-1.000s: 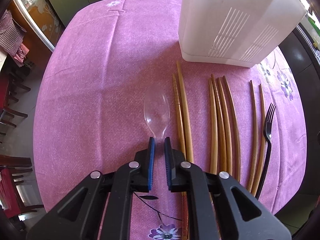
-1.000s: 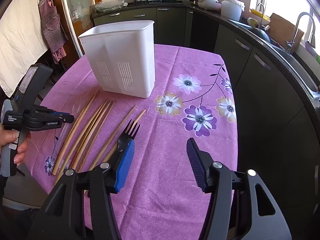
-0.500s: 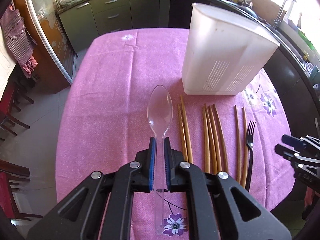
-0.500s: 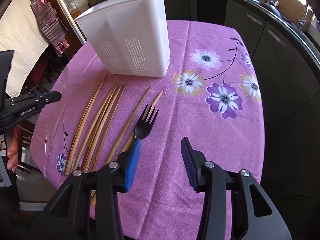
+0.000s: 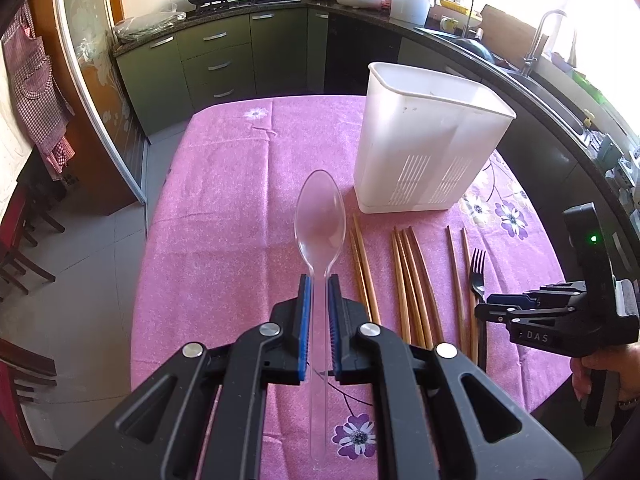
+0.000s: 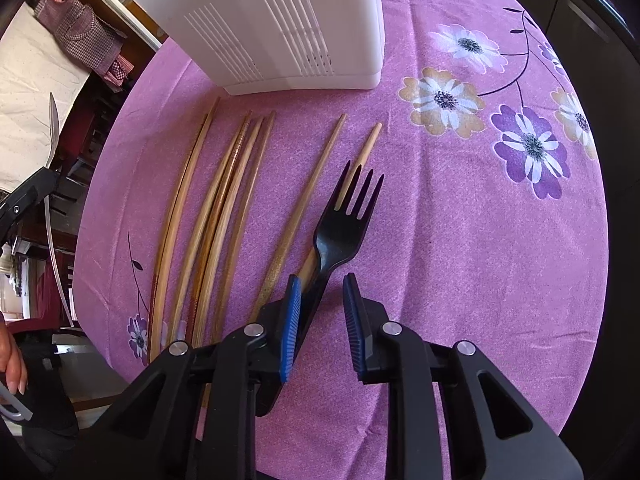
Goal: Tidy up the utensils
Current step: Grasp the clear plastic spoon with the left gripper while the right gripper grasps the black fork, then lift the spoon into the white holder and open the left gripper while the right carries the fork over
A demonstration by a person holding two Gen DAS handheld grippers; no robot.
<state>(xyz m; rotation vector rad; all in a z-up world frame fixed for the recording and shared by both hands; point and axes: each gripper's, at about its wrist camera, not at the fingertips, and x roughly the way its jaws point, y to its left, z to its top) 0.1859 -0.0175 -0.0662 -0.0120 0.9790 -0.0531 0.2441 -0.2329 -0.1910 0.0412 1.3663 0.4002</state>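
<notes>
My left gripper (image 5: 318, 280) is shut on the handle of a clear plastic spoon (image 5: 320, 212), held up above the purple tablecloth with its bowl pointing away. A white slotted utensil holder (image 5: 424, 148) stands upright at the far right of the table. Several wooden chopsticks (image 6: 224, 208) lie side by side in front of it. A black plastic fork (image 6: 344, 228) lies on the rightmost chopsticks. My right gripper (image 6: 322, 284) is low over the fork, its jaws closing with the handle between them; the right pad stands clear of it.
The purple flowered tablecloth (image 5: 224, 200) covers a rounded table with edges near on the left and front. Dark kitchen cabinets (image 5: 216, 60) and a counter with a sink run behind and to the right. Chairs stand on the floor at left.
The left gripper has lifted the spoon off the cloth and tilted upward. The right gripper has come down over the fork and its jaws have narrowed around the handle.
</notes>
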